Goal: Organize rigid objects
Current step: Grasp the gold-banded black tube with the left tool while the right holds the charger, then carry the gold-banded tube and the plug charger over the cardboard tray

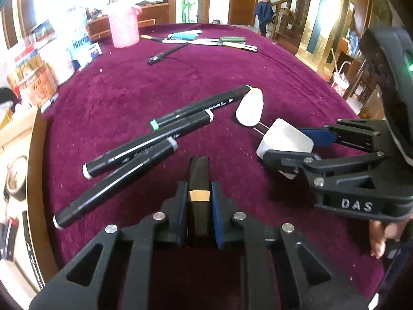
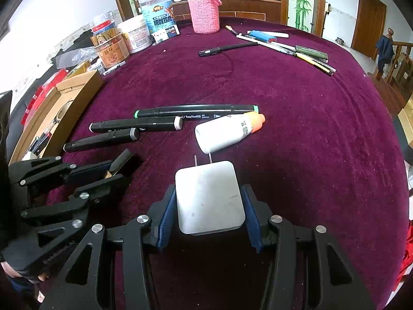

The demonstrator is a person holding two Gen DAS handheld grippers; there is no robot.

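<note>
My left gripper [image 1: 198, 201] is shut on a black block with a gold band [image 1: 198, 178], held just above the purple cloth [image 1: 129, 98]. My right gripper [image 2: 209, 206] is shut on a white plug adapter [image 2: 209, 196], its two prongs pointing forward; it also shows in the left wrist view [image 1: 286, 139]. Three black markers [image 1: 180, 113] lie side by side ahead of the left gripper, also in the right wrist view [image 2: 160, 124]. A white bottle with an orange cap [image 2: 227, 131] lies just beyond the adapter's prongs.
A cardboard box [image 2: 64, 103] stands at the table's left edge. Jars and tins [image 2: 139, 25] and a pink knitted holder [image 2: 204, 13] stand at the back. Pens and a blue lighter [image 2: 284, 44] lie at the far right. A lone black pen [image 2: 224, 49] lies mid-table.
</note>
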